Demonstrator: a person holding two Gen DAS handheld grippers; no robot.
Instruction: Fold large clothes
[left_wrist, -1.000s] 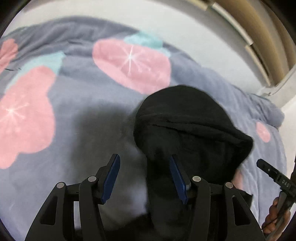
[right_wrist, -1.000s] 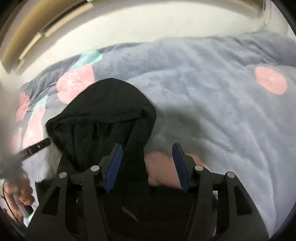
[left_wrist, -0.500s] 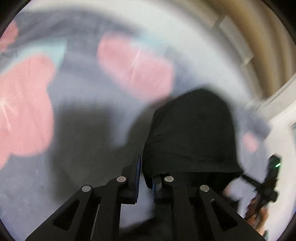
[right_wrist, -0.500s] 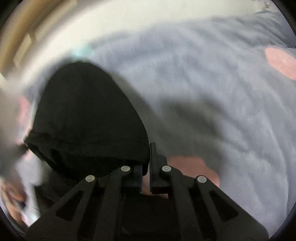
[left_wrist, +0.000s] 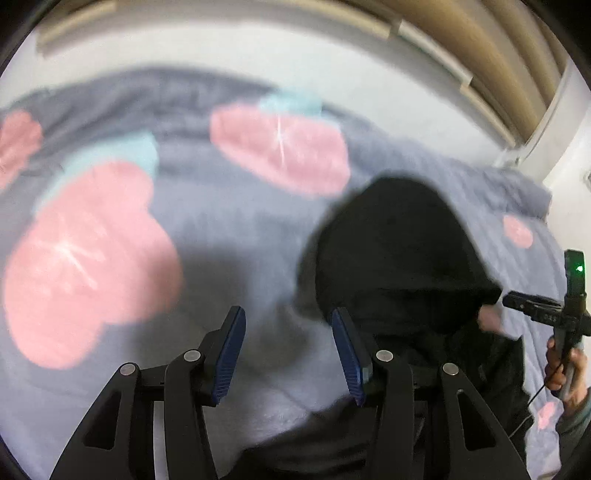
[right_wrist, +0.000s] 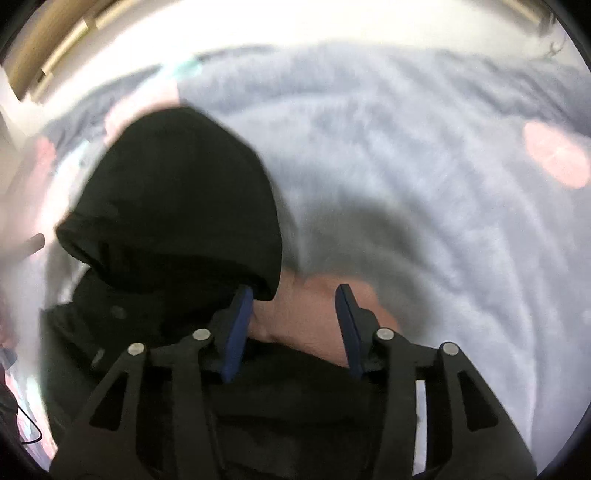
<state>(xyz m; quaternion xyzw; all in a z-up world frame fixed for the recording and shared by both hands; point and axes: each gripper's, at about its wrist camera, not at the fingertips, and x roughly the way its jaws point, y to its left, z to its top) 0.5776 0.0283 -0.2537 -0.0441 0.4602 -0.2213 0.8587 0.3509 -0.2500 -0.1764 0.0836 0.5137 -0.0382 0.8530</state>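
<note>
Both grippers have sprung apart since half a second back, when each was pinched shut at the base of the hood; now the left gripper (left_wrist: 287, 353) stands with jaws wide and nothing between them but grey blanket (left_wrist: 236, 236), the black hooded garment (left_wrist: 399, 254) lying just beyond and to the right of its right finger. Right gripper (right_wrist: 295, 330) likewise spread, holding nothing: its left fingertip sits at, perhaps touching, the lower rim of the hood (right_wrist: 181, 195), and between the fingers shows a pink patch of the blanket print. Hood lies ahead-left of the right gripper, domed and rounded, laid flat over the upper body of the garment; dark body cloth runs back beneath both grippers toward the person. Motion blur in both views, so fine creases cannot be read. Seen from the left wrist, the right gripper's handle and the hand on it (left_wrist: 565, 365) sit at far right, green light lit. Judgement on progress: early stage. Hood appears set down and just let go, which reads as the first tidy-up step done. Sleeves are not in view; their state cannot be told. Side folds and the final halving of the body look to be ahead.
</note>
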